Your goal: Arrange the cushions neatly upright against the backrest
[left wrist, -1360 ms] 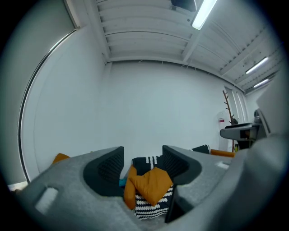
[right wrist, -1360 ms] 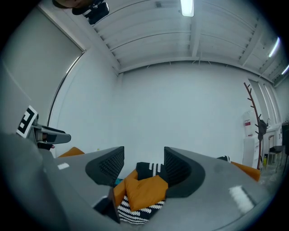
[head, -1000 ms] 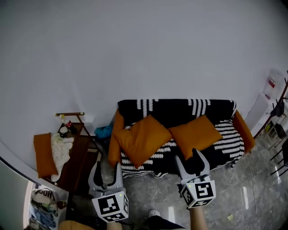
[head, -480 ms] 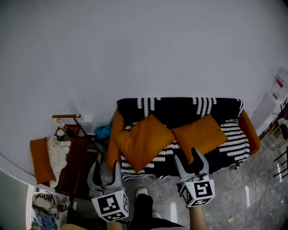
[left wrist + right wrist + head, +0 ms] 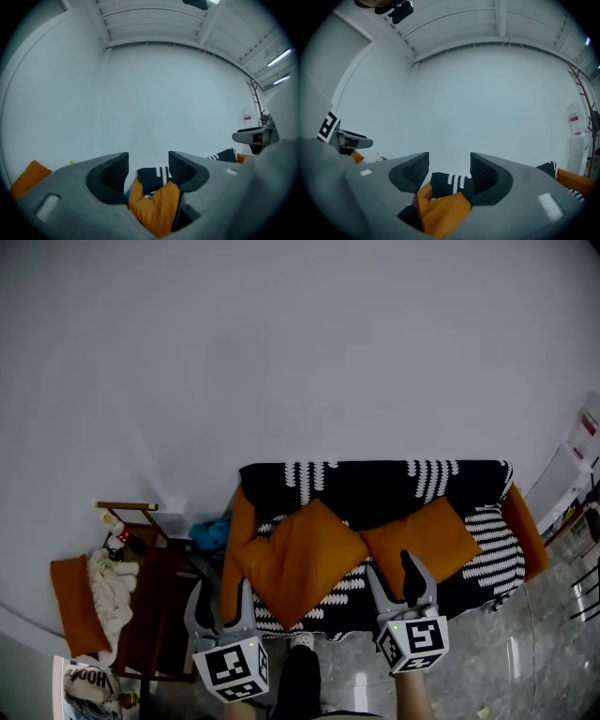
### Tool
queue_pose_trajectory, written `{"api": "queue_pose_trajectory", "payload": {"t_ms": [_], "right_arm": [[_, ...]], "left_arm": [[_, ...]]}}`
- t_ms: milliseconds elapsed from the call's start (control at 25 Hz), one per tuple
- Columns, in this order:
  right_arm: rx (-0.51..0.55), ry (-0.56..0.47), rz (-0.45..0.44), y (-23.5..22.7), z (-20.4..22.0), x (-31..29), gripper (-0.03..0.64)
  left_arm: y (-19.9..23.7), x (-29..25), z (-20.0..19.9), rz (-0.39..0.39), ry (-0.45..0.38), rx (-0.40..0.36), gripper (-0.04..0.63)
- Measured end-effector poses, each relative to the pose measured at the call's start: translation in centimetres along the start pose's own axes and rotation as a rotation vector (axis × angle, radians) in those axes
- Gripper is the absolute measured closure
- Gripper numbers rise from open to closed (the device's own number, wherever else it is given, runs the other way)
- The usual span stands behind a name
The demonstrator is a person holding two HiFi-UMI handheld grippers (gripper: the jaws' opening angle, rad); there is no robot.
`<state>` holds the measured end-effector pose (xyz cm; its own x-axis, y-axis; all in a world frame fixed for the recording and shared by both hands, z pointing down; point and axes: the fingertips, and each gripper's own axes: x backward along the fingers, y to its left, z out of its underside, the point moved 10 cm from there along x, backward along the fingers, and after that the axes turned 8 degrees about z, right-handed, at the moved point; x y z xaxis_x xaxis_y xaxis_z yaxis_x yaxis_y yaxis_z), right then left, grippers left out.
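Two orange cushions lie tilted on a sofa with a black-and-white cover [image 5: 478, 554]. The larger left cushion [image 5: 300, 559] rests diamond-wise on the seat, and the right cushion [image 5: 422, 538] leans toward the backrest [image 5: 375, 486]. My left gripper [image 5: 221, 601] hangs open in front of the sofa's left end, short of it and touching nothing. My right gripper [image 5: 394, 579] is open before the right cushion's front corner, with nothing held. In the left gripper view an orange cushion [image 5: 157, 211] shows far off beyond the open jaws. The right gripper view frames a cushion [image 5: 440, 208] the same way.
A dark wooden side table [image 5: 164, 606] stands left of the sofa with a white cloth [image 5: 108, 582] and small bottles [image 5: 117, 532] on it. A third orange cushion [image 5: 70, 607] lies at its left. White shelving [image 5: 572, 474] stands at the far right. A shoe [image 5: 302, 643] is below.
Both grippers have moved toward the sofa, which now lies lower and nearer in the head view. A dark trouser leg and shoe have come in at the bottom. The jaws stand unchanged.
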<state>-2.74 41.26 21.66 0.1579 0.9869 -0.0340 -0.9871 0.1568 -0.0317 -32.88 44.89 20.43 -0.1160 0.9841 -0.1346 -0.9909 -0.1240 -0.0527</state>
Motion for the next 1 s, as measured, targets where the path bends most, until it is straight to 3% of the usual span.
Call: {"api": "queue_pose_trajectory", "payload": {"t_ms": [320,560,1000], "right_arm": [[0.007,-0.001,0.031,1.2,-0.9,-11.5,0.345],[0.028,0.013,0.053,2.0,-1.3,-19.4,0.344],[0.045,0.115,0.065,2.0,1.4,-27.5,0.344]], "left_arm": [[5.1,-11.2,-1.7,0.018,-0.005,0.016,0.324],[8.8,-18.8,-1.4,0.036,0.045,0.031,0.324],[11.4,-26.9,1.1,0.051,0.147,0.061,0.324]]}}
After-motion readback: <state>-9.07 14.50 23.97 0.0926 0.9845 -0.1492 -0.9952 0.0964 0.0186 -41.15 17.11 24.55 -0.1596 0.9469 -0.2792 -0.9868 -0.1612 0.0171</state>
